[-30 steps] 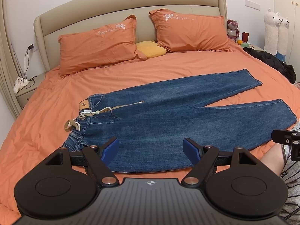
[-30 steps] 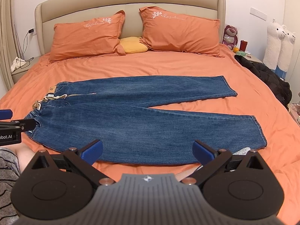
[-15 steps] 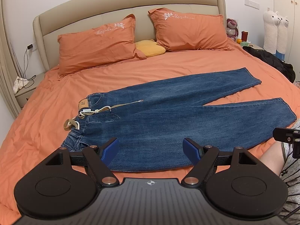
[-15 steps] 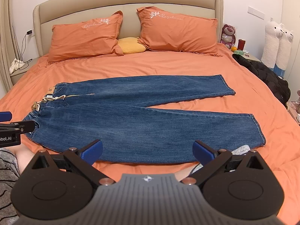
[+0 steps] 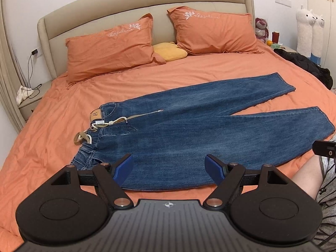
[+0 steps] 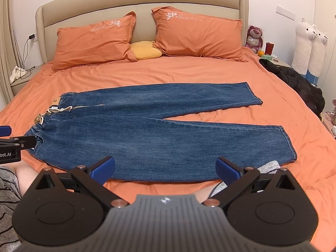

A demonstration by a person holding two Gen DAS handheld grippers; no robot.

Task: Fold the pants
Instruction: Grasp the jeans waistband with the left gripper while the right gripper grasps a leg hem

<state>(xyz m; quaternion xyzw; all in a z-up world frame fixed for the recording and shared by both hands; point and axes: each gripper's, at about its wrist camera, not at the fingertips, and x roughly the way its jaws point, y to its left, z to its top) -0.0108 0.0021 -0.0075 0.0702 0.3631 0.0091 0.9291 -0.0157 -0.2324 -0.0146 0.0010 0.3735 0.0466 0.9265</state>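
Blue jeans (image 5: 189,130) lie flat on the orange bed, waistband with a beige drawstring (image 5: 92,130) to the left, both legs spread apart to the right. They also show in the right wrist view (image 6: 159,134). My left gripper (image 5: 170,168) is open and empty, above the near edge of the jeans close to the waist. My right gripper (image 6: 166,168) is open and empty, above the near leg's lower edge. Part of the left gripper shows at the left edge of the right wrist view (image 6: 12,145).
Two orange pillows (image 5: 109,46) (image 5: 212,33) and a yellow cushion (image 5: 170,51) lie at the headboard. A black jacket (image 6: 298,84) lies on the bed's right edge. Nightstands stand on both sides, and plush toys (image 6: 310,46) at the right wall.
Both grippers have drifted slightly, so the jeans sit a little higher in each view. Both stay open and empty. The jeans have not moved.
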